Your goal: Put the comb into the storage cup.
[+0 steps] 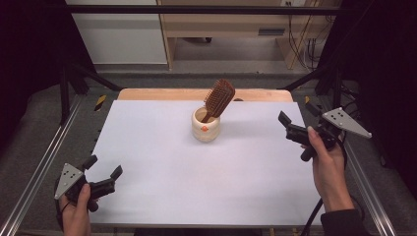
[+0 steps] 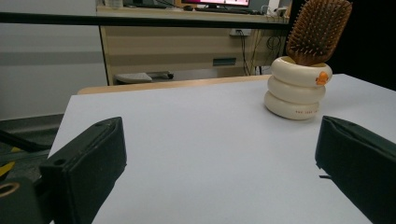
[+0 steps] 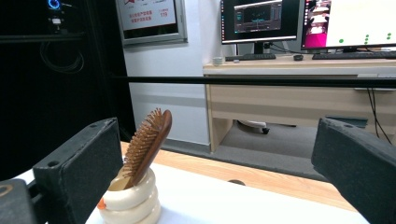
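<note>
Both grippers — left gripper (image 1: 104, 171) and right gripper (image 1: 286, 125) — hang released, holding nothing. Hairbrush (image 1: 219, 99) stands tilted in the holder (image 1: 205, 129), mid-desk (image 1: 162, 167). I judge approach pending — next I'd reach for its head.

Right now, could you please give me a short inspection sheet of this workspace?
Surface: white table top, bare apart from the holder.
Job's things: wooden hairbrush stands tilted, handle down, in a cream ringed holder.
Clutter: nothing seen.
Grippers: left tool open, empty, near corner; right tool open, empty, right of the holder.
Cables: one trails from the right hand.
Surroundings: desk, monitors, black frame bar.
</note>
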Available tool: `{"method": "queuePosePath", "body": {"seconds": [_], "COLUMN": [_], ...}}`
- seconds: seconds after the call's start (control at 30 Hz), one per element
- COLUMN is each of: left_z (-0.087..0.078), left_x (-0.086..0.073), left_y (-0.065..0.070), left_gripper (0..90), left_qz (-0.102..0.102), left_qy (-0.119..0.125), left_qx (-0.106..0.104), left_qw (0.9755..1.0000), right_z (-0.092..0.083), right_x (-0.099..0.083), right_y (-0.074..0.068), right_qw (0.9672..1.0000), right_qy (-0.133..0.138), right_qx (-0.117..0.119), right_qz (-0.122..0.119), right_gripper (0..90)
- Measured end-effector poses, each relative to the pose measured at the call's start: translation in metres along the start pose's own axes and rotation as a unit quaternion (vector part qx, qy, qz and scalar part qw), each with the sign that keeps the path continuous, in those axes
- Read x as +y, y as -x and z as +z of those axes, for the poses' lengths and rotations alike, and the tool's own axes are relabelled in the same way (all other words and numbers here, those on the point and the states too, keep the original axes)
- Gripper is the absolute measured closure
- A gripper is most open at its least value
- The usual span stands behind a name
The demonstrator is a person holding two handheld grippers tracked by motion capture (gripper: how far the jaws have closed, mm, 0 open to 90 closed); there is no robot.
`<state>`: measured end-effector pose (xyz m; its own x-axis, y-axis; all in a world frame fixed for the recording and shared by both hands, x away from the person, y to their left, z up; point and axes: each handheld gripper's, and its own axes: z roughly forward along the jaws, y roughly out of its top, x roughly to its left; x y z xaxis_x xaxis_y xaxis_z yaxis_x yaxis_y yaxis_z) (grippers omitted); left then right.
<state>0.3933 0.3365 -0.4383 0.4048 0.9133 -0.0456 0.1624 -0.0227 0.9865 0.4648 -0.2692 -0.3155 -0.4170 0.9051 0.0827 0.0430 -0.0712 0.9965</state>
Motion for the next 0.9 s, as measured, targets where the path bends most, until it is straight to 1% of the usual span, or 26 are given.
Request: {"method": "queuePosePath", "body": {"seconds": [0.3,0.33,0.37,0.47,0.53,0.7,0.73,0.9], "left_z": [0.000,0.000,0.000,0.000,0.000,0.000,0.000,0.000], "left_x": [-0.001,0.000,-0.001,-0.001,-0.001,0.000,-0.001,-0.001], "left_y": [0.001,0.001,0.001,0.002,0.002,0.003,0.003,0.003], "left_gripper": [2.2,2.2,2.2,2.2,2.2,2.2,2.2,2.1], "left_qz": [0.001,0.003,0.002,0.005,0.004,0.005,0.004,0.004], "left_qy": [-0.001,-0.001,-0.001,-0.002,-0.002,-0.002,-0.002,-0.002], "left_qx": [-0.001,0.001,-0.002,-0.001,-0.004,-0.002,-0.005,-0.005], "left_qw": [1.0000,1.0000,1.0000,1.0000,1.0000,1.0000,1.0000,1.0000], "right_z": [-0.015,-0.017,-0.018,-0.021,-0.024,-0.029,-0.030,-0.034], "right_x": [-0.006,-0.007,-0.008,-0.011,-0.012,-0.014,-0.015,-0.019], "right_y": [0.007,0.007,0.008,0.009,0.009,0.010,0.010,0.009], "right_qw": [1.0000,1.0000,1.0000,0.9999,0.9999,0.9999,0.9999,0.9999], "right_qy": [-0.002,-0.003,-0.003,-0.004,-0.005,-0.006,-0.006,-0.009], "right_qx": [-0.008,-0.007,-0.008,-0.009,-0.009,-0.010,-0.010,-0.008], "right_qz": [-0.003,-0.002,-0.003,-0.004,-0.005,-0.007,-0.005,-0.006], "right_gripper": [2.3,2.3,2.3,2.3,2.2,2.2,2.2,2.3]}}
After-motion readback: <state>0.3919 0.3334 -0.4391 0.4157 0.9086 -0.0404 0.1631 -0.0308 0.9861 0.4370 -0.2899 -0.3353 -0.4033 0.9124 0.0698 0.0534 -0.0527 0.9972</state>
